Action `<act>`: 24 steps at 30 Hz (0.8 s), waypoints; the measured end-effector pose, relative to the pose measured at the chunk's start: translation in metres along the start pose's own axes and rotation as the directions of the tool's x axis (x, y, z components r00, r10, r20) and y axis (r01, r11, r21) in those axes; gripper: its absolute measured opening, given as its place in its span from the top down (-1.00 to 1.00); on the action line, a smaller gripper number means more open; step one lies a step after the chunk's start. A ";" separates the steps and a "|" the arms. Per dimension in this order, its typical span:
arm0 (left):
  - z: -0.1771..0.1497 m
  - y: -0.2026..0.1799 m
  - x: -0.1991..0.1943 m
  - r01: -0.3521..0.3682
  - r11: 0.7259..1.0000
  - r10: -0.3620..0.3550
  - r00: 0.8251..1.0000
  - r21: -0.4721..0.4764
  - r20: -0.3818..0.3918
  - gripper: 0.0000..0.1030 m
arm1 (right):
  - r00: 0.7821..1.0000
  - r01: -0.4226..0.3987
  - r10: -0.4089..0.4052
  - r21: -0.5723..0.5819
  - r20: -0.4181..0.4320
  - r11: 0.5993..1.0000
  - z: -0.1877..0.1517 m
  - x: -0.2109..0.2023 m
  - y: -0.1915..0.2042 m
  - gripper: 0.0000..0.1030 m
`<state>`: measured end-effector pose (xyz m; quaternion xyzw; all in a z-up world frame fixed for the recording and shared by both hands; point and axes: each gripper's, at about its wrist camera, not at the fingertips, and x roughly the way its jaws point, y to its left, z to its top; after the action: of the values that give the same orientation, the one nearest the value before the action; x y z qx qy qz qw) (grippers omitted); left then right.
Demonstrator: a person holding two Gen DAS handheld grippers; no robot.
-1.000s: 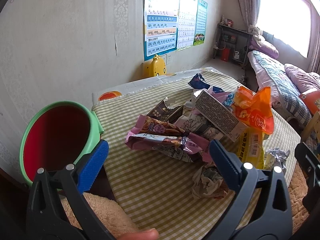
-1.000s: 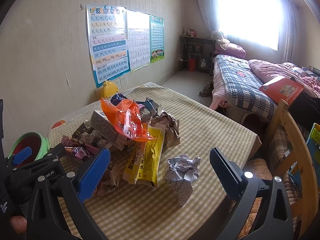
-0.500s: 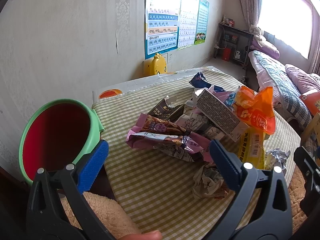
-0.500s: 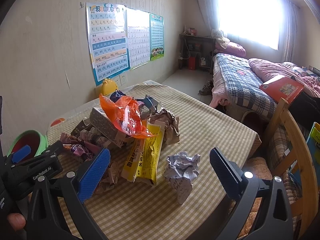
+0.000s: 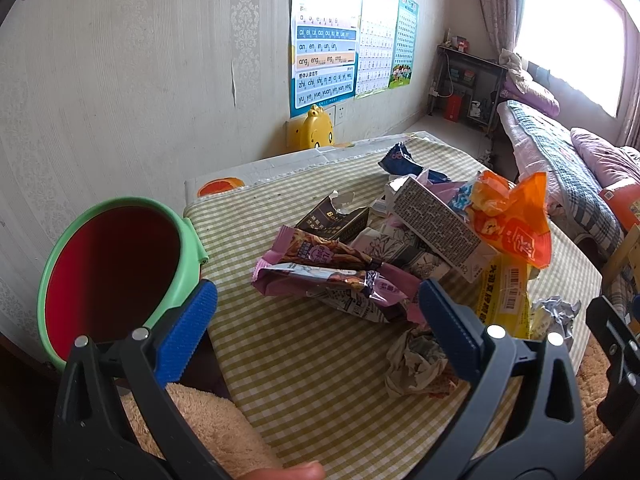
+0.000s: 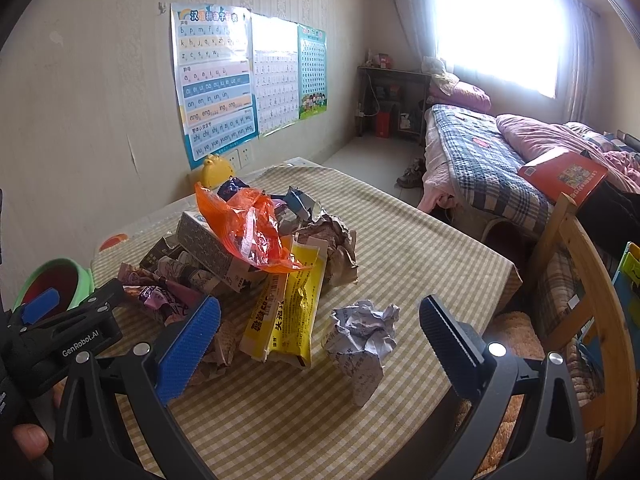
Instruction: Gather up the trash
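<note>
Both claws, left (image 5: 316, 312) and right (image 6: 320, 332), gape empty over table (image 6: 420, 248) litter; the left's body reads "GenRobot.AI"; wall chart (image 6: 214, 80) lists pinyin.

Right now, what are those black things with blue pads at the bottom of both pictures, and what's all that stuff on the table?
Those are two hand-held grabbers. A person holds one in each hand, and a small camera on each looks out along its jaws. One picture comes from the left gripper, the other from the right gripper. Both stand open and hold nothing. On the checked tablecloth lies a heap of trash: an orange bag, a yellow packet, a purple wrapper and a crumpled paper ball. The green bucket waits beside the table.
</note>
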<state>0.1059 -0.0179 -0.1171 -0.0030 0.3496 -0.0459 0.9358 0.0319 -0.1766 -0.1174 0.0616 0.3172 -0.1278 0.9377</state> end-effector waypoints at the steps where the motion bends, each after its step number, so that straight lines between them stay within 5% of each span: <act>1: 0.000 0.000 0.000 0.000 1.000 0.000 1.000 0.000 -0.001 -0.92 | 1.000 0.000 0.000 0.000 -0.001 1.000 0.000 0.000 -0.001 -0.85; 21: -0.002 0.000 0.002 0.003 1.000 -0.003 1.000 0.002 -0.006 -0.92 | 1.000 0.004 -0.004 -0.001 -0.009 1.000 -0.002 0.003 -0.002 -0.85; 24: -0.004 0.002 -0.004 0.060 0.998 -0.060 0.998 -0.006 0.014 -0.92 | 1.000 0.004 -0.004 -0.003 -0.009 1.000 -0.002 0.003 -0.002 -0.85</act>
<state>0.1004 -0.0155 -0.1177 -0.0167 0.3429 -0.0726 0.9364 0.0326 -0.1787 -0.1204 0.0601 0.3217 -0.1290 0.9361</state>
